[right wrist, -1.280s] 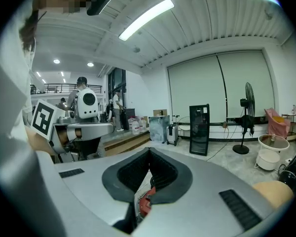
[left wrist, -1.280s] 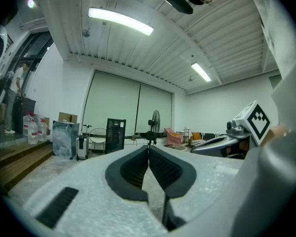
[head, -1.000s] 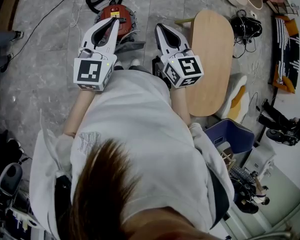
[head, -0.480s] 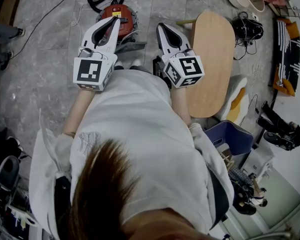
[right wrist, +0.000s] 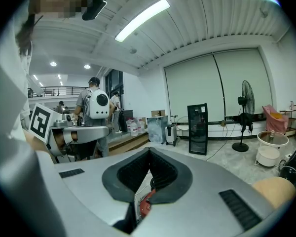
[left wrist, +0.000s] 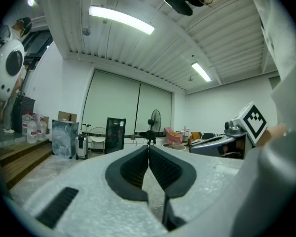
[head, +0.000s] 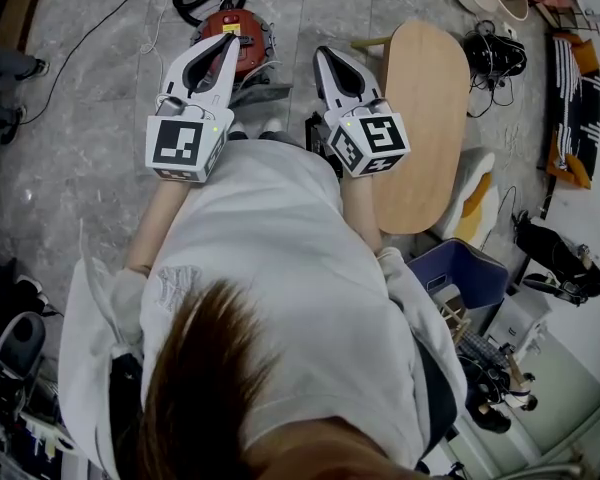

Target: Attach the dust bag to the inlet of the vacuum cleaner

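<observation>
The left gripper (head: 227,42) is at the upper left, the right gripper (head: 322,54) near the top middle. Both point forward with fingers (left wrist: 162,170) shut tight together.

The vacuum cleaner (head: 250,36) sits on the floor (head: 100,118) with its hose (head: 182,1) coiled just behind it. The counter (head: 425,118) stands on the floor to its right.

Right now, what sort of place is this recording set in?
Probably a large workshop or lab hall staged with home items: a ribbed metal ceiling, a pedestal fan on bare floor, and a red vacuum cleaner by a wooden table.
</observation>
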A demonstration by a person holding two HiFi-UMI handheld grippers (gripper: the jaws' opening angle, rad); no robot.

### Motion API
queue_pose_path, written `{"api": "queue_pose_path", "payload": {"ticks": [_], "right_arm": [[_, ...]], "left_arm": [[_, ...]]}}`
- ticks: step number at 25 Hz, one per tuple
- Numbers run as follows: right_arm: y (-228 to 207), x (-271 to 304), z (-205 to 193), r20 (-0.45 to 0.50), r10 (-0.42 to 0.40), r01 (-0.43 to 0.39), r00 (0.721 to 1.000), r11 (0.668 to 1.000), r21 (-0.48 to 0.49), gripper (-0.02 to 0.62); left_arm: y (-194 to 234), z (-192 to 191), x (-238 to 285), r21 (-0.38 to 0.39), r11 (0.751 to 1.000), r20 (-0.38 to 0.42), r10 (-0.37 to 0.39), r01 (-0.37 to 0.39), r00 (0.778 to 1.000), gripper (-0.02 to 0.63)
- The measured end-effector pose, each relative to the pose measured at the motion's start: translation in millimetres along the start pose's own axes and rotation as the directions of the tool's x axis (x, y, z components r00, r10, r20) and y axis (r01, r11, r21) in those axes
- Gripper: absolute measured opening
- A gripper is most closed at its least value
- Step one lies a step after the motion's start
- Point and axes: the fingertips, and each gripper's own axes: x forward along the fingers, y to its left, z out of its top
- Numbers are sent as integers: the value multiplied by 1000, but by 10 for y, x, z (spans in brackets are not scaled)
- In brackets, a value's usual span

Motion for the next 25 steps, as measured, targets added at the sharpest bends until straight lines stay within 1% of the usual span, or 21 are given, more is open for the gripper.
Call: {"api": "queue_pose_path", "payload": {"ticks": [9, 18, 25], "right_arm": [[-1, -72, 2, 12, -8, 8, 1000, 1000, 4, 2], [56, -107, 15, 14, -1, 1, 1000, 1000, -13, 2], [66, -112, -18, 13, -2, 2, 1000, 1000, -10, 2]], "left_arm": [[-50, 14, -27, 3, 1000, 8, -3, 3, 1000, 18], [-81, 49, -77, 8, 1000, 18, -1, 0, 1000, 18], [-107, 49, -89, 19, 1000, 19, -17, 16, 1000, 18]]}}
